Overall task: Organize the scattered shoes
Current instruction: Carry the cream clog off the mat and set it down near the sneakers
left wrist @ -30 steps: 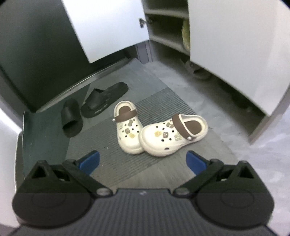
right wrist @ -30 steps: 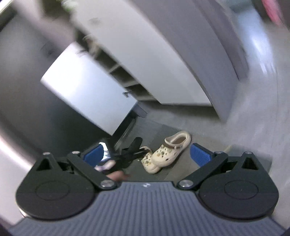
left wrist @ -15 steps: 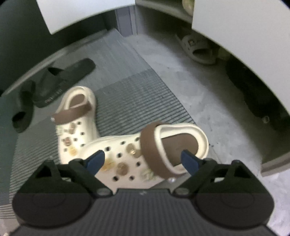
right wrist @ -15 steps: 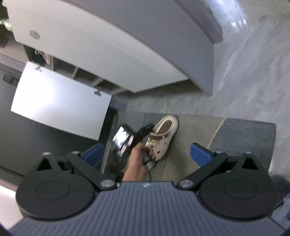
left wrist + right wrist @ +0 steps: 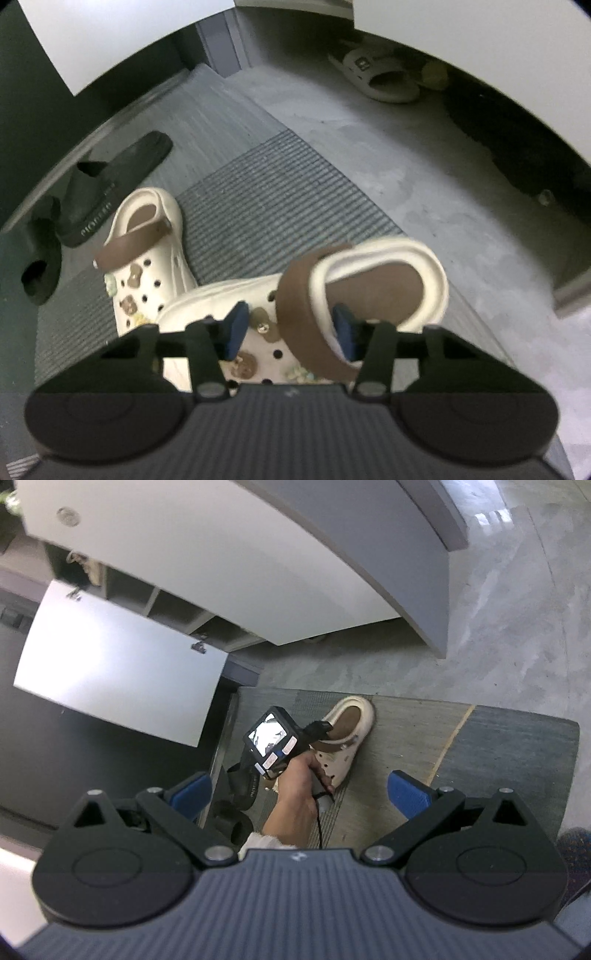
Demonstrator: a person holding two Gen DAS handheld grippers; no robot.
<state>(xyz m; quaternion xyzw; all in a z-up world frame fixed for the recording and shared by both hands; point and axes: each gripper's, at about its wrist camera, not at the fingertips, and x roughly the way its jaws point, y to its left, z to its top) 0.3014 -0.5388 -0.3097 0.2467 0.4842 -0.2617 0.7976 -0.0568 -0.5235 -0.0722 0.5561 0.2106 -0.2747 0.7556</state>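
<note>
Two cream clogs with brown straps and charms lie on the ribbed grey mat (image 5: 280, 184). My left gripper (image 5: 290, 330) points down at the nearer clog (image 5: 373, 280). Its jaws are closing, and the blue pads press on the strap and upper on either side. The other clog (image 5: 147, 251) lies to the left, touching the first. Two black slides (image 5: 110, 184) lie further left. From higher up, my right gripper (image 5: 301, 794) stands open and holds nothing. Its view shows a person's hand (image 5: 295, 797) holding the left gripper over the clog (image 5: 351, 716).
A white slide (image 5: 376, 74) and dark shoes (image 5: 517, 147) sit under the shoe cabinet at the back right. An open white cabinet door (image 5: 110, 664) hangs over the mat's far left, with shelves behind it. Concrete floor (image 5: 498, 646) lies to the right of the mat.
My left gripper came down onto the nearer clog and its wide-open jaws closed around the strap. The right gripper's view swung from the cabinet down towards the mat.
</note>
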